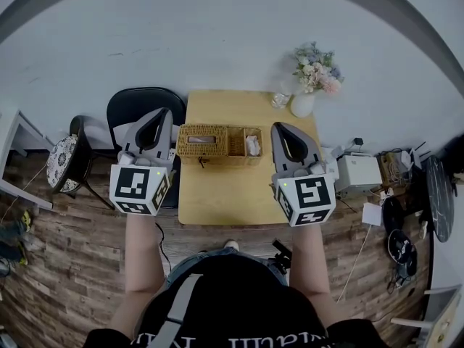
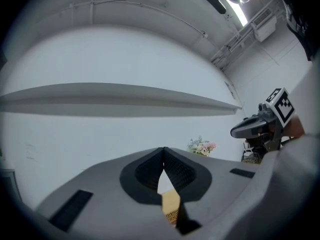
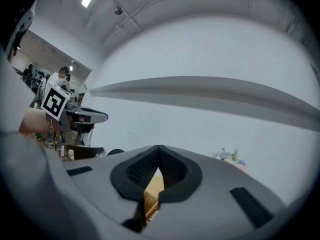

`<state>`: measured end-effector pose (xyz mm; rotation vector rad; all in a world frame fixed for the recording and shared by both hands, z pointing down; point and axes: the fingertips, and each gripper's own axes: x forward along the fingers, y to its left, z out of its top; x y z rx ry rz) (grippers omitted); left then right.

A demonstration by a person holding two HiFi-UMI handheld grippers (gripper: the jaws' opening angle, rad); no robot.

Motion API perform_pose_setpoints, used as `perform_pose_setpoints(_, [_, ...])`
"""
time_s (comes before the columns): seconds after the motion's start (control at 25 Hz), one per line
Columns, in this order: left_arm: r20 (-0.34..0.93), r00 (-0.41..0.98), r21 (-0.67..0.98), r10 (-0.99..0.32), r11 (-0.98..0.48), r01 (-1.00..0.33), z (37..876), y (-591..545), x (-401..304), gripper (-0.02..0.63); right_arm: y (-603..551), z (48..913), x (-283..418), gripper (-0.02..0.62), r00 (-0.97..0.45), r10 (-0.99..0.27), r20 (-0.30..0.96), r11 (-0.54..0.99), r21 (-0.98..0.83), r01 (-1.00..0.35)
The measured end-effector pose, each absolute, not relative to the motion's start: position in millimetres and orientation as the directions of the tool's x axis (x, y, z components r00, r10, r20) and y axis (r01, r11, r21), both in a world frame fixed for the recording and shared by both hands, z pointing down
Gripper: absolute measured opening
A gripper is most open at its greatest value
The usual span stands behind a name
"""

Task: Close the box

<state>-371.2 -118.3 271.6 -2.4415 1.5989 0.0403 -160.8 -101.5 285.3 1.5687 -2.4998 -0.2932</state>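
A woven wicker box (image 1: pixel 217 143) stands in the middle of the wooden table (image 1: pixel 239 194). Its left part looks covered by a lid, while its right compartment (image 1: pixel 251 145) is open with something white inside. My left gripper (image 1: pixel 162 116) hovers to the left of the box, off the table's left edge, shut and empty. To the right of the box, my right gripper (image 1: pixel 278 127) hangs above the table, also shut and empty. Both are raised and touch nothing. In the left gripper view the jaws (image 2: pixel 163 154) meet, with a sliver of wicker (image 2: pixel 172 215) below. The right gripper view shows its jaws (image 3: pixel 158 153) shut too.
A white vase of flowers (image 1: pixel 304 101) and a small glass (image 1: pixel 280 100) stand at the table's back right. A black chair (image 1: pixel 141 107) sits at the back left, with a patterned stool (image 1: pixel 61 162) beyond it. A white appliance (image 1: pixel 357 171) and cables lie on the floor at right.
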Motion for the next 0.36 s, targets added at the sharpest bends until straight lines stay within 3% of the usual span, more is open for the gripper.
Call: perform_pose_setpoints(0.36, [-0.146, 0.426, -0.179, -0.893, -0.4, -0.899, 269.4, -116.9, -369.5, 0.012, -98.5, 284.0, -161.5, 0.014, -0.417, -0.908, 0.044, 0.412, 0.269, -0.871])
